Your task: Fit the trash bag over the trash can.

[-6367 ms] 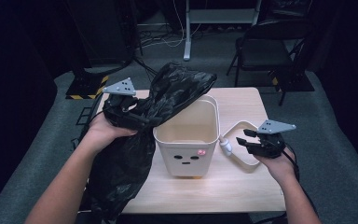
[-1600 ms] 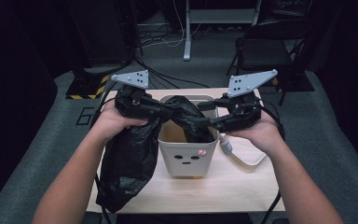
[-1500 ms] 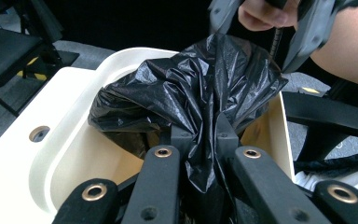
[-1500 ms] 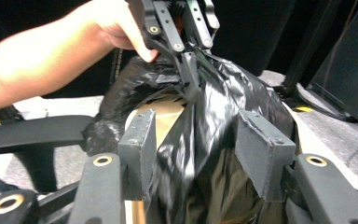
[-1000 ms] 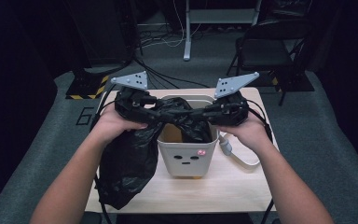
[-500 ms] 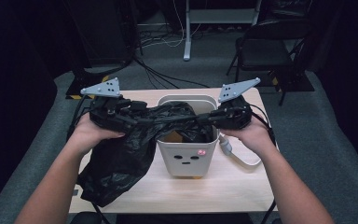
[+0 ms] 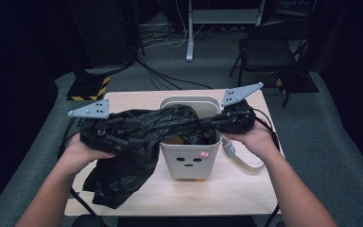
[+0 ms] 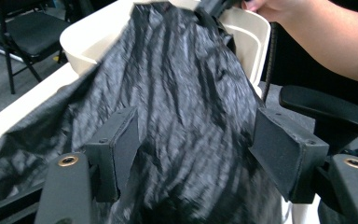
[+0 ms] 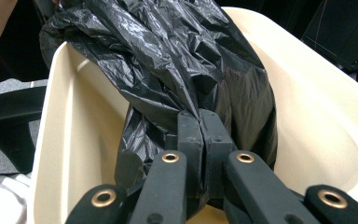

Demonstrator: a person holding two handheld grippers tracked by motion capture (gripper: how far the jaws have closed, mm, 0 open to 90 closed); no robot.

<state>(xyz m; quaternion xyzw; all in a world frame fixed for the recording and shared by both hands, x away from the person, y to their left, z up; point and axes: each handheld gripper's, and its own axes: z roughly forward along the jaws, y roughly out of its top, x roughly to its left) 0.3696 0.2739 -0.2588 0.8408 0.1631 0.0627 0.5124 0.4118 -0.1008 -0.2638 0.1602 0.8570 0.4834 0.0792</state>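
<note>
Over the cream bin (image 7: 189,158) at the middle of the wooden table (image 7: 246,194), a black plastic bag (image 7: 137,137) is stretched between two hand-held grippers. Right gripper (image 7: 217,120): at the bin's right rim, jaws clamped together on a gathered fold of the bag; the right gripper view shows that fold pinched just inside the bin (image 9: 317,107), bag (image 9: 168,60) bunching up behind the jaws. Left gripper (image 7: 111,137): off the bin's left side, jaws parted and just been opening; in the left gripper view the bag (image 8: 177,116) lies between the two pads (image 8: 121,144) without being pressed by them. Bag runs from the bin's mouth leftward, its loose bulk drooping onto the table left of the bin. A white handled piece (image 7: 246,161) lies on the table just right of the bin.
</note>
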